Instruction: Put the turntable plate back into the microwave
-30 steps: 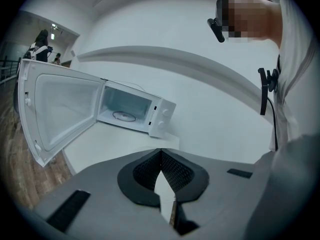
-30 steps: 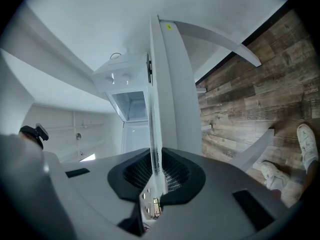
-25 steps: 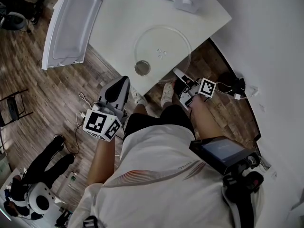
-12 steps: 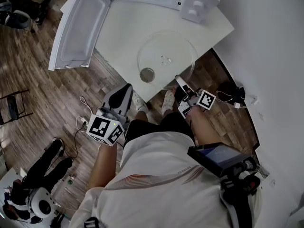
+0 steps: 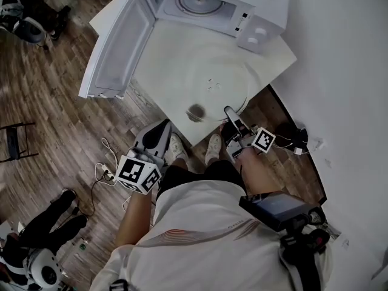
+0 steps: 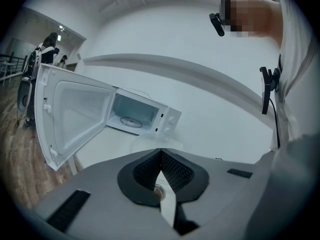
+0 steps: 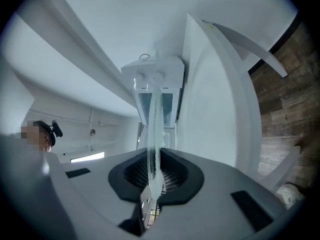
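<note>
Glass turntable plate [image 5: 213, 77] pinched by right tool [image 5: 228, 111], left tool [image 5: 163, 125] pressed together, empty.

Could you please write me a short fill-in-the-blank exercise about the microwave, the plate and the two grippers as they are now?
1. The door of the microwave stands ____.
2. The right gripper is shut on the ____ of the turntable plate.
3. The left gripper has its jaws together and holds ____.

Missing words: open; rim; nothing.
</note>
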`<action>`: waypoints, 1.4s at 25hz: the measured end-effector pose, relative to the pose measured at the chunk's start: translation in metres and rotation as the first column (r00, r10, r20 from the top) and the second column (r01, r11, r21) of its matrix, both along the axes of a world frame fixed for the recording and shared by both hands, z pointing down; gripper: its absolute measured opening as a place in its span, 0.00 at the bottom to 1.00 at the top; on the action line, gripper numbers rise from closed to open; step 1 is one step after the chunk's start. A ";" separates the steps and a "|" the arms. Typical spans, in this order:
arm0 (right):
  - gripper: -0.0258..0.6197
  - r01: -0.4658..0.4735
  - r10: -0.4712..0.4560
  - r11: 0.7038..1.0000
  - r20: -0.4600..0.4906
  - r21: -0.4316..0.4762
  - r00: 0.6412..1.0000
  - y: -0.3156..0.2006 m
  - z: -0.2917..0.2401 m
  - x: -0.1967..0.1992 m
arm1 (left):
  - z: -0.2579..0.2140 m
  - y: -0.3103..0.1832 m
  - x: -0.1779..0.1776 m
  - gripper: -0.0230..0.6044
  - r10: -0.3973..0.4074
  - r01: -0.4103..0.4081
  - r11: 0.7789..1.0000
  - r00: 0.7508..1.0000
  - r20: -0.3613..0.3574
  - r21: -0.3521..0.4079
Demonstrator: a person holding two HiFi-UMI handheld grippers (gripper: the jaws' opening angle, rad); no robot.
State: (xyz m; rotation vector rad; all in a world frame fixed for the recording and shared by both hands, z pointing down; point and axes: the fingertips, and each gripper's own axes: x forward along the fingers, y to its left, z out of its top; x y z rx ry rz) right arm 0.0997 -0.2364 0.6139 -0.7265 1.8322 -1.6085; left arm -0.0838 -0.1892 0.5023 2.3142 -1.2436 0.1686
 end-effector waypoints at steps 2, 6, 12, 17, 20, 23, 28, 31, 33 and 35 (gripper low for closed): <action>0.09 -0.017 0.016 1.000 0.005 0.009 1.000 -0.006 -0.010 -0.008 | -0.006 -0.004 -0.010 0.05 0.001 0.000 1.000 1.000 -0.013 0.017; 0.09 -0.066 0.066 0.998 -0.006 0.013 0.998 -0.021 -0.025 -0.030 | -0.016 -0.011 -0.033 0.05 0.019 -0.017 0.998 0.999 -0.040 0.053; 0.09 -0.199 0.199 0.980 0.022 -0.027 0.980 -0.049 -0.036 -0.067 | -0.037 -0.015 -0.072 0.05 0.064 -0.059 0.992 0.997 -0.036 0.112; 0.09 -0.262 0.263 0.965 0.040 -0.027 0.964 -0.090 -0.041 -0.089 | -0.038 -0.030 -0.089 0.05 0.086 -0.083 0.986 0.996 -0.010 0.143; 0.09 -0.267 0.268 0.963 0.042 -0.027 0.963 -0.118 -0.039 -0.098 | -0.029 -0.042 -0.088 0.05 0.074 -0.071 0.987 0.997 -0.010 0.146; 0.09 -0.269 0.270 0.962 0.039 -0.043 0.962 -0.144 -0.034 -0.102 | -0.018 -0.056 -0.080 0.05 0.056 -0.055 0.985 0.998 -0.002 0.163; 0.09 -0.285 0.287 0.956 0.027 -0.061 0.957 -0.187 -0.030 -0.109 | -0.007 -0.089 -0.066 0.05 0.040 -0.040 0.984 0.999 0.000 0.171; 0.09 -0.304 0.307 0.950 0.032 -0.078 0.951 -0.211 -0.028 -0.113 | -0.006 -0.101 -0.068 0.05 0.027 -0.026 0.985 1.000 0.001 0.171; 0.09 -0.324 0.330 0.941 0.047 -0.095 0.943 -0.226 -0.025 -0.115 | -0.004 -0.105 -0.070 0.05 0.023 -0.024 0.986 1.000 0.007 0.165; 0.09 -0.350 0.357 0.930 0.059 -0.112 0.932 -0.242 -0.023 -0.115 | -0.002 -0.107 -0.070 0.05 0.024 -0.026 0.987 1.000 0.013 0.159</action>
